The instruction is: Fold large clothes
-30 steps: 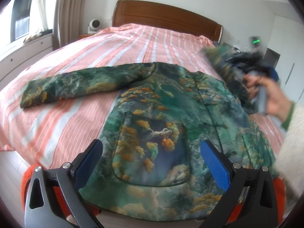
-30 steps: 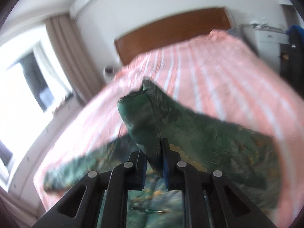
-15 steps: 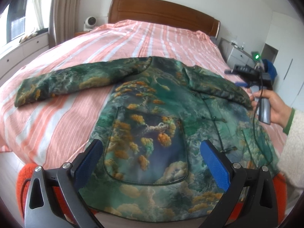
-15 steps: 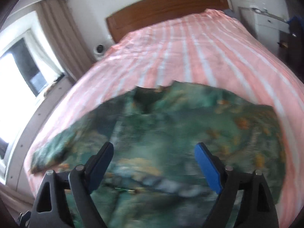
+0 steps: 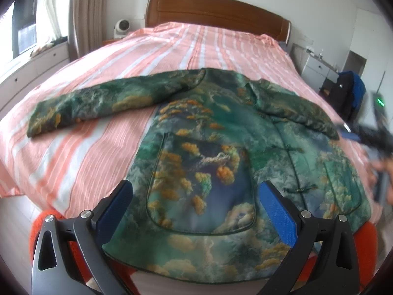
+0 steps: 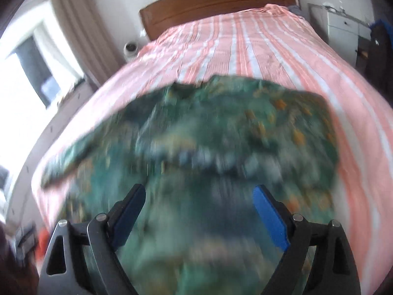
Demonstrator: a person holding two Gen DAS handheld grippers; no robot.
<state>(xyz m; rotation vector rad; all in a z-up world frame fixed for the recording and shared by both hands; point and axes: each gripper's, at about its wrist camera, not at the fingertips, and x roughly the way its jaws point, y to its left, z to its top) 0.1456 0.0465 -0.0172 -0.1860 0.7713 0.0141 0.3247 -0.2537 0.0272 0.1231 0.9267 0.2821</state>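
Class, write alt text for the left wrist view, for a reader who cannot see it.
A green, cloud-patterned jacket lies front up on a pink striped bed, one sleeve stretched out to the left. The left gripper hangs open above the hem, its blue fingers holding nothing.

1 jacket [image 5: 203, 152], 1 bed [image 5: 201, 46], 2 grippers [image 5: 196, 205]

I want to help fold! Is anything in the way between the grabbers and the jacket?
No, nothing visible. The jacket lies flat on the bed, with only air under the open left gripper and open right gripper.
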